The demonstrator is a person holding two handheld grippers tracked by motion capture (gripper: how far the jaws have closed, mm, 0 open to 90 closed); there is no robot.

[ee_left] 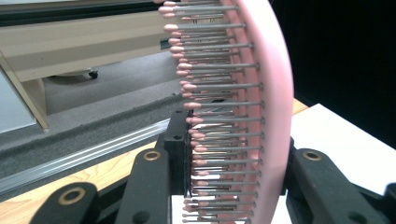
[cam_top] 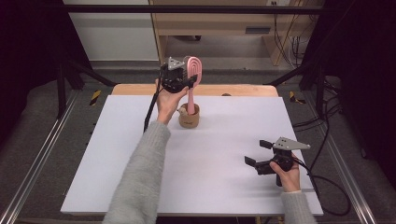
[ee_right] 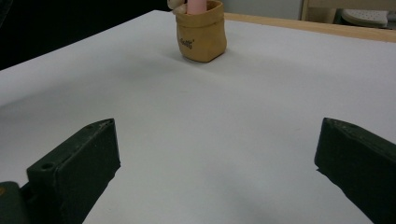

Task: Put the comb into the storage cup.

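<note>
A pink hairbrush (cam_top: 193, 70) stands upright with its handle down in a small tan pouch (cam_top: 189, 119) at the back middle of the white tabletop (cam_top: 210, 186). My left gripper (cam_top: 188, 83) is shut on the brush's head. In the left gripper view, one jaw presses the bristle tips and the other the back of the pink hairbrush (ee_left: 276, 93). My right gripper (cam_top: 258, 153) rests low at the front right, open, with nothing between its jaws. The right gripper view looks across the bare tabletop to the tan pouch (ee_right: 201, 32) with the pink handle (ee_right: 196, 5) in it.
A wooden table edge (cam_top: 140, 89) shows behind the white top. A wooden cabinet (cam_top: 219, 23) stands beyond it on the floor. Black frame posts (cam_top: 60, 70) flank the table, and cables (cam_top: 327, 186) trail at the right.
</note>
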